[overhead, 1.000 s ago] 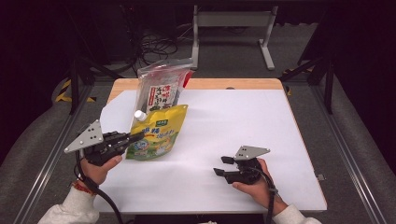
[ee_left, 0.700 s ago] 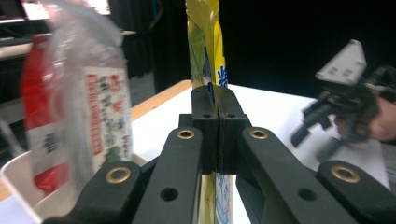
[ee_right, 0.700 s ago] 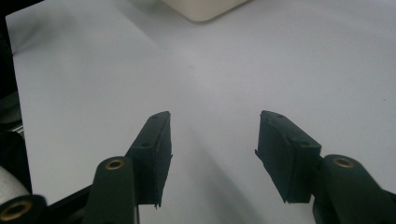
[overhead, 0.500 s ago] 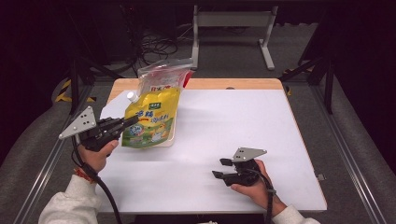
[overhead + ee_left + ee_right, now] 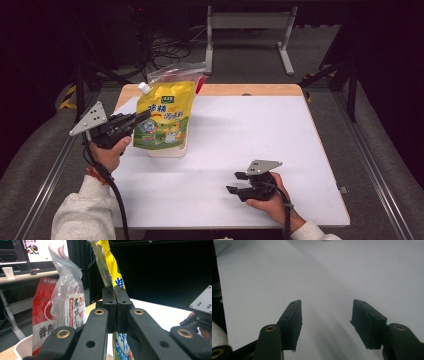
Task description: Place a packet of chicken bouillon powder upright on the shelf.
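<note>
The left gripper [image 5: 142,118] pinches the soft, floppy yellow pouch [image 5: 162,117] by its thin side edge, and the right gripper [image 5: 236,182] sits empty and half open.

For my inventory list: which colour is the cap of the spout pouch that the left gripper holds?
White; the spout pouch is mainly yellow. High view shows the cap best.

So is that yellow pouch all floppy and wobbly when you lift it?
Probably a bit floppy: the yellow pouch hangs from the left tool, pinched at one edge. It keeps its shape, so it's likely full and fairly heavy. Its glossy skin might slip.
</note>
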`<state>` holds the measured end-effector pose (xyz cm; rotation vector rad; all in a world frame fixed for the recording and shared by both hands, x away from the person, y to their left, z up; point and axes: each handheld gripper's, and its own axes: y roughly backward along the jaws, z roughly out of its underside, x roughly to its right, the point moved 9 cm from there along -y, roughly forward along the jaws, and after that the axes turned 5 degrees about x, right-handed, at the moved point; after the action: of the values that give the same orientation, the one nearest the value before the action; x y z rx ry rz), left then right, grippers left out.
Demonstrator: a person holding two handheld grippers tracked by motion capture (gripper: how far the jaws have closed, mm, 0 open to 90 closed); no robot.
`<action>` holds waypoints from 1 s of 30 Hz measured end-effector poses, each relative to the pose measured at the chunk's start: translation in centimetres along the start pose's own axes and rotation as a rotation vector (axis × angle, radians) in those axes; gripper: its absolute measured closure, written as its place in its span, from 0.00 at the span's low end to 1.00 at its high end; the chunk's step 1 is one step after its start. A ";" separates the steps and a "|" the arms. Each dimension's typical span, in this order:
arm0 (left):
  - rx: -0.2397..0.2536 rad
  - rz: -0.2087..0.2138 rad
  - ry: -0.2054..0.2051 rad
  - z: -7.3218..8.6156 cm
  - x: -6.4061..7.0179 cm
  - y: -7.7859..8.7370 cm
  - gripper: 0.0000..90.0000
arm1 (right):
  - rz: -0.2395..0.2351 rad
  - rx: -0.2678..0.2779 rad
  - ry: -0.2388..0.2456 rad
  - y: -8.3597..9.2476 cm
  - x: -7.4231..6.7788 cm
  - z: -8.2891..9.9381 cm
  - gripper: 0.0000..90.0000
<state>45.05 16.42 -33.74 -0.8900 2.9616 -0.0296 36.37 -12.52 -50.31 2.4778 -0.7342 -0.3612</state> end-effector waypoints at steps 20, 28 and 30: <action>-0.023 0.037 0.111 4.4 -1.9 -1.4 0.98 | -0.015 -0.019 0.009 -0.3 -0.4 0.3 0.45; -0.091 0.005 0.094 6.3 -2.5 -1.6 0.92 | -0.022 -0.023 0.010 -0.3 -0.5 0.4 0.44; -0.102 -0.015 0.092 6.4 -3.0 -0.8 0.92 | -0.025 -0.026 0.011 -0.3 -0.5 0.5 0.44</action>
<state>48.38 17.38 -40.01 -0.9470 3.0659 0.0827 35.89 -12.17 -50.85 2.4644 -0.6908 -0.3640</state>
